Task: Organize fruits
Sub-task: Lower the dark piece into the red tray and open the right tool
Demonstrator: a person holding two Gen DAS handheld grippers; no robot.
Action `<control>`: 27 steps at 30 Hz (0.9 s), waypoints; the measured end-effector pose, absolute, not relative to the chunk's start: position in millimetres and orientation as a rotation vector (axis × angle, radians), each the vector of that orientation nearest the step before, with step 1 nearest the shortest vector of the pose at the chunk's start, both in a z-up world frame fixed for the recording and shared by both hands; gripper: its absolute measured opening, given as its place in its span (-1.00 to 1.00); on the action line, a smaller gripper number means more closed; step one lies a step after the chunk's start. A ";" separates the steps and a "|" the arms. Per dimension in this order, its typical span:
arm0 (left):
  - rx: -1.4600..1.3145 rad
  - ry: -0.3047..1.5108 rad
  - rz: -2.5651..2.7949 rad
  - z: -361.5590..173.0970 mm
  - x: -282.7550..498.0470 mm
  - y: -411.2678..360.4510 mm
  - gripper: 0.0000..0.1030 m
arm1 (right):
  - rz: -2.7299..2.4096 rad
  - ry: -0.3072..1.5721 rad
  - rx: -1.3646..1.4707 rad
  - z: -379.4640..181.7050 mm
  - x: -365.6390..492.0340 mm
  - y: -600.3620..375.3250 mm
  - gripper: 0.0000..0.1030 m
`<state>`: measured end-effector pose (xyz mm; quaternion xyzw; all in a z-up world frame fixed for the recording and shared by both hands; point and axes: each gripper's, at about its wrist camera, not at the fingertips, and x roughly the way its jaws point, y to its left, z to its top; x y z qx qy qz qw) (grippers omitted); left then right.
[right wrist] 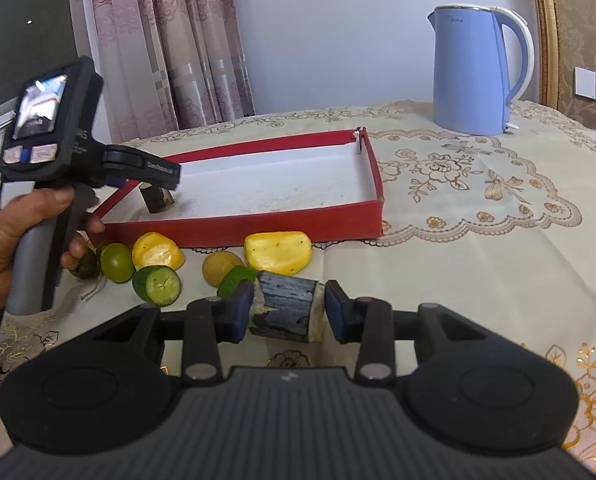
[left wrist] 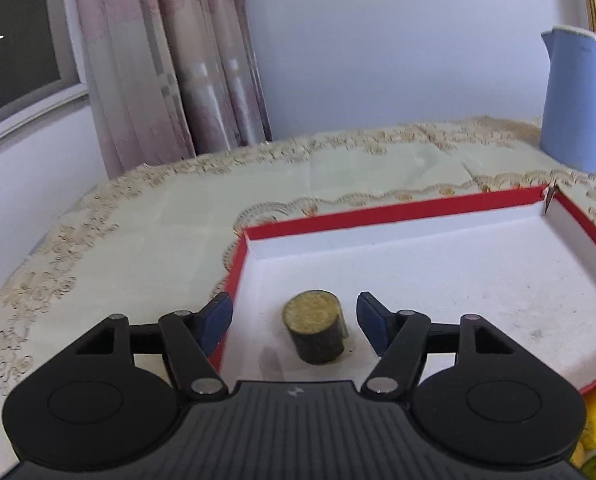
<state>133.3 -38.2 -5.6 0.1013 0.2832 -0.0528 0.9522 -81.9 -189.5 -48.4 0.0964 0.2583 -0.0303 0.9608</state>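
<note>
Left gripper over near-left corner of red box; jaws released, dark stubby cylinder piece upright on white box floor between them, pads clear of it. Right gripper low over desk, jaws grasping dark-barked chunk. Loose fruit on cloth in front of box: two yellow pieces, cucumber slice, green round fruit, brownish round fruit. Blue kettle behind box, well apart. Person's hand on left gripper's handle, beside fruit.
</note>
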 end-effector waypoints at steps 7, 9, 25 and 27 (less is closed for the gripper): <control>0.109 0.495 -0.080 14.1 82.8 2.1 0.42 | -0.063 0.526 0.190 -44.7 -80.6 -189.2 -0.29; 0.093 0.471 -0.046 14.0 68.0 14.8 0.51 | -0.058 0.517 0.190 -39.4 -78.5 -189.5 -0.29; -0.018 0.502 0.007 -12.6 63.0 64.8 0.53 | -0.070 0.523 0.089 -12.3 42.1 -176.2 -0.29; -0.032 0.504 0.001 -14.5 63.8 66.9 0.53 | -0.079 0.557 0.072 -18.9 64.6 -176.0 -0.29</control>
